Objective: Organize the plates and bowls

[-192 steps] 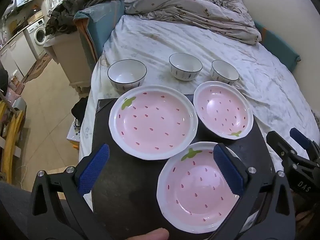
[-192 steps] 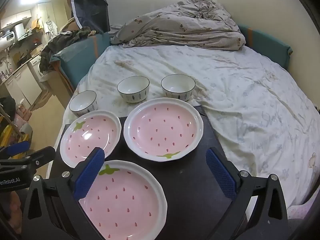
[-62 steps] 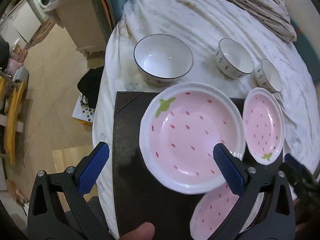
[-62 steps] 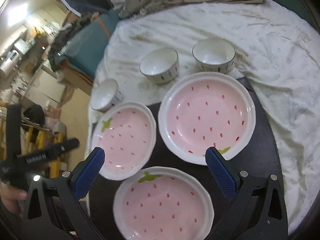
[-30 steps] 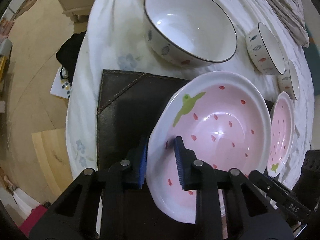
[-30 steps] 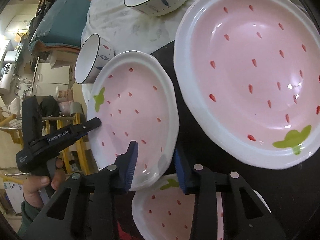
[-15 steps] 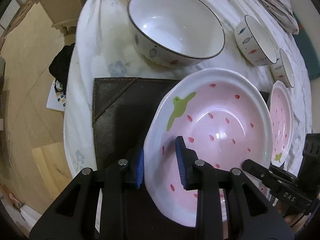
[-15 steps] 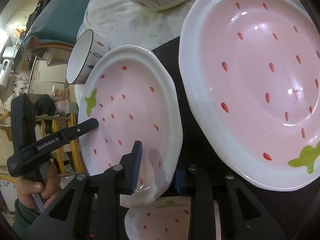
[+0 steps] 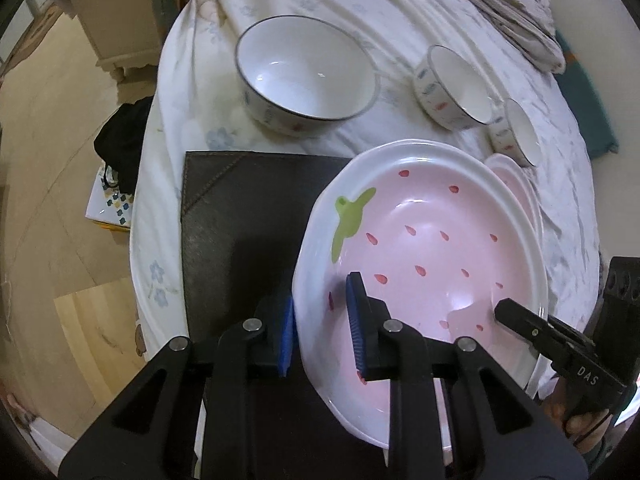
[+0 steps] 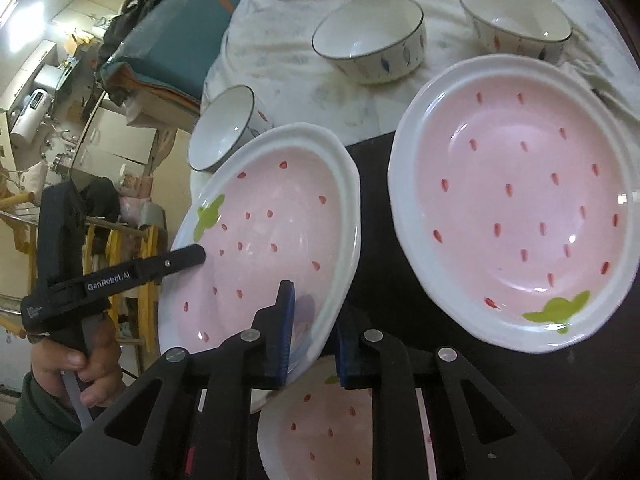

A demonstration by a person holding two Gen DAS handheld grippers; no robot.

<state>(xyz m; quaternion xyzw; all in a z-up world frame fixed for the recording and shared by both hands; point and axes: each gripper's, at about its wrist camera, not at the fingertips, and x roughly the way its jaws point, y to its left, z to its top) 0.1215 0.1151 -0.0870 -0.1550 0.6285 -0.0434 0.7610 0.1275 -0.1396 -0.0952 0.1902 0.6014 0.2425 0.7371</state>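
**A:** Caught the left tool (image 9: 320,320) clamped shut on the near-left rim of the strawberry plate (image 9: 432,248), one blue pad on each side of the lip.

**B:** Found the right tool (image 10: 314,336) pinched on the opposite edge of that same plate. Looked lifted and tilted between the two, off the dark mat (image 9: 240,208).

**A:** Spotted a second plate (image 10: 332,432) lying flat right underneath, partly hidden behind the tool.

**B:** Noted a third plate (image 10: 520,208) too, flat on the mat just beside the lifted one and not touching it.

**A:** Judged it as mid-stack, probably headed for one of those two. Couldn't tell which.

**B:** Worried about that glaze. Gripped only by a thin, slick rim, and tilted as well. Could slide out of the pads if either tool eased off or the pair pulled unevenly.

**A:** Feared a chip as well, either from coming down rim-first on the plate beneath or from clipping the neighbour's edge on the way across.

**B:** Farther back, counted three on the bed (image 10: 280,48): small bowl (image 10: 224,132), middle bowl (image 10: 372,48), far bowl (image 10: 516,20). Sat them on soft bedding, so likely to tip if nudged or nested carelessly.
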